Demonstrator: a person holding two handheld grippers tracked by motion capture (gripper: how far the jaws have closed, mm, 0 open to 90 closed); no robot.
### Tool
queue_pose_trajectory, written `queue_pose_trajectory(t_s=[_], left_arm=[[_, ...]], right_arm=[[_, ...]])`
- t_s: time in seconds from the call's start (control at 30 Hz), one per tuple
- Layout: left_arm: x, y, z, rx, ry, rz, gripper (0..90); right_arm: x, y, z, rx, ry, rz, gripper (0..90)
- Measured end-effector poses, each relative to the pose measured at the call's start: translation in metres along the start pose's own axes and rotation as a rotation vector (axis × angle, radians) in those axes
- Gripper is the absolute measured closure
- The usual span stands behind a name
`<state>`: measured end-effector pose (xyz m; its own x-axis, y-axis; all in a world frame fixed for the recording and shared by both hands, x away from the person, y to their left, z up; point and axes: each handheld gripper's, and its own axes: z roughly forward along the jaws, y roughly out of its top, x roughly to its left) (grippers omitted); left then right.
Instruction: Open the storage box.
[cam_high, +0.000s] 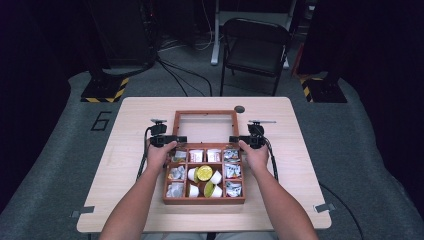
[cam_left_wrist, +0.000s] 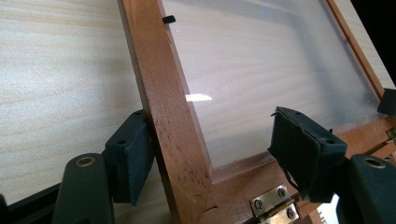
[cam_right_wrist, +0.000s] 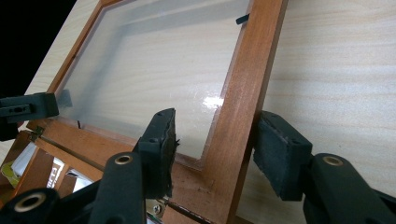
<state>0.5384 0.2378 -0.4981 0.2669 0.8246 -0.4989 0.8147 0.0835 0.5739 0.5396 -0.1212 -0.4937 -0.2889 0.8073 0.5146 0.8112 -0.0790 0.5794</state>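
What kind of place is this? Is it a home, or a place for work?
Probably a lab or recording studio, not a home. A bare wooden table stands on grey carpet, black stands with yellow-black hazard-striped bases flank it, loose cables run over the floor, and a folding chair waits behind.

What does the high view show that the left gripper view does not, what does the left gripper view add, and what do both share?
High view: the box with its packets and cups, the left hand, the right hand, and a chair beyond the table.
Left gripper view: the metal hinge, the clear pane up close, and the jaws either side of the lid's side rail, one pad well clear of the wood.
Both: the table, the open lid and the left gripper.
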Motion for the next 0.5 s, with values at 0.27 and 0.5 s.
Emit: queue_pose_trajectory(t_s=[0.27,0.5], left_arm=[[0.0027,-0.0003,0.0016,0.011,-0.018,-0.022,31.1],[0.0029,-0.0005,0.003,0.019,-0.003,-0.03,30.0]], right_arm=[[-0.0021,-0.0004,0.0007,0.001,-0.001,0.018,48.8],[-0.006,-0.0037,0.0017,-0.006,0.015,0.048,48.8]])
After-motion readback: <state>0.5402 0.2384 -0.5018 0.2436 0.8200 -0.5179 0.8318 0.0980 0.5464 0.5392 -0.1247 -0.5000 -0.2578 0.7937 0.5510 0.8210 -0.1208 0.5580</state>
